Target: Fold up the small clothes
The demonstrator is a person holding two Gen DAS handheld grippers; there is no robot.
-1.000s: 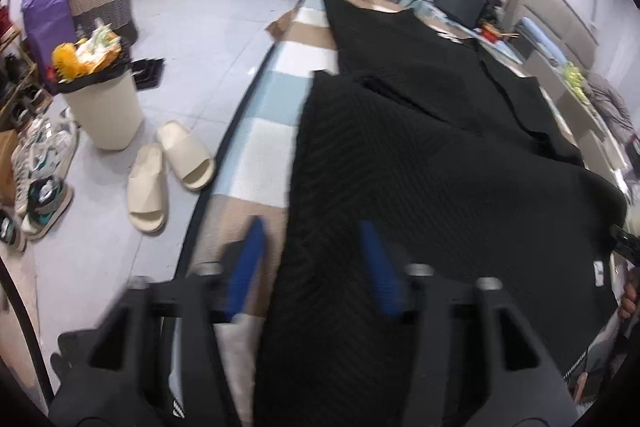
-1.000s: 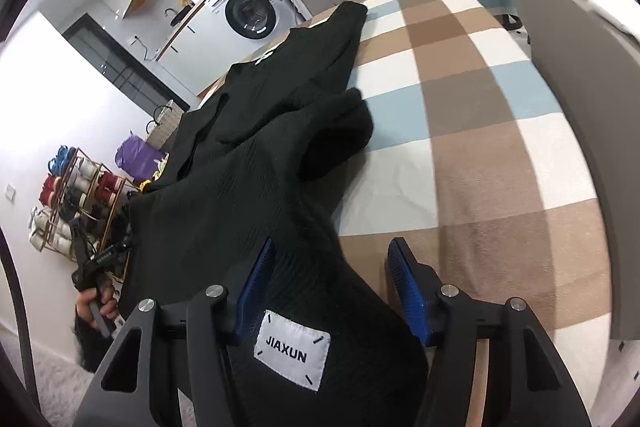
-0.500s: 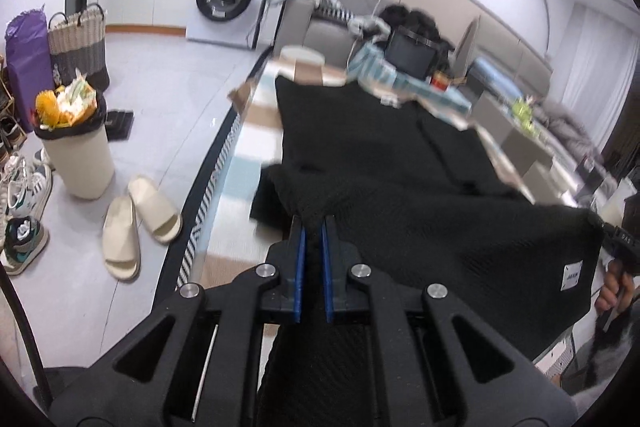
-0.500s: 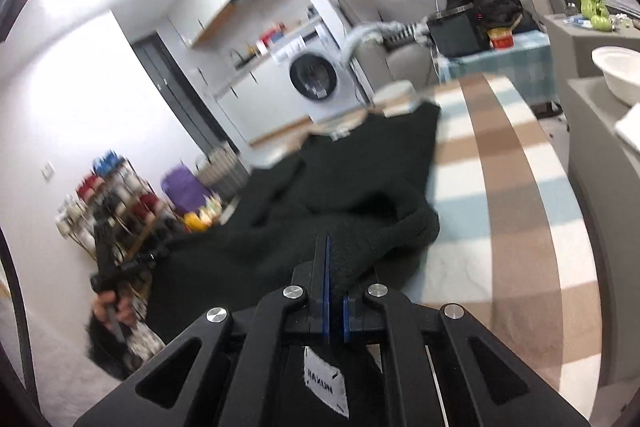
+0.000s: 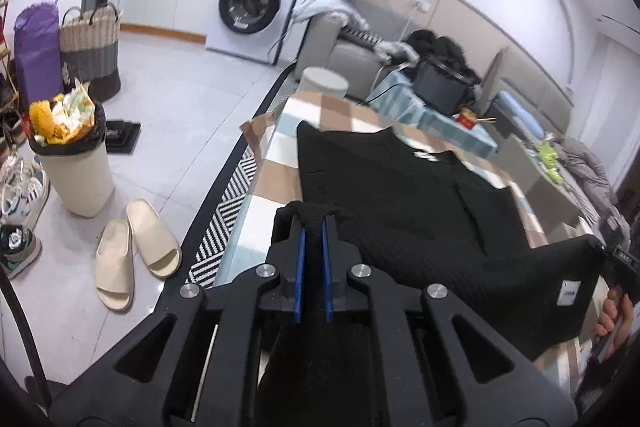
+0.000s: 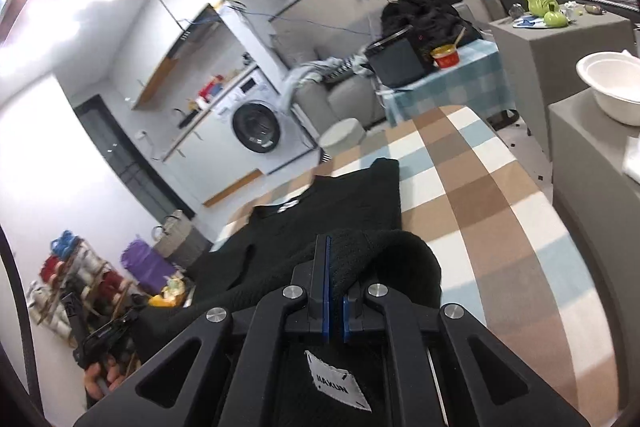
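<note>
Both the left gripper [image 5: 313, 227] and the right gripper [image 6: 332, 259] pinch the near hem of the black sweater [image 5: 400, 195], lifted above the checked tabletop [image 6: 480, 195], and the thick knit, probably bunched, may slip out and spoil the fold.

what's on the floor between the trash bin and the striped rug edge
A pair of cream slippers lies on the tiles between the bin and the rug, seen in the left wrist view.

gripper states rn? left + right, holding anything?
Left gripper: shut on the black knit garment, near hem corner.
Right gripper: shut on the same garment, at the corner with the white label.
</note>
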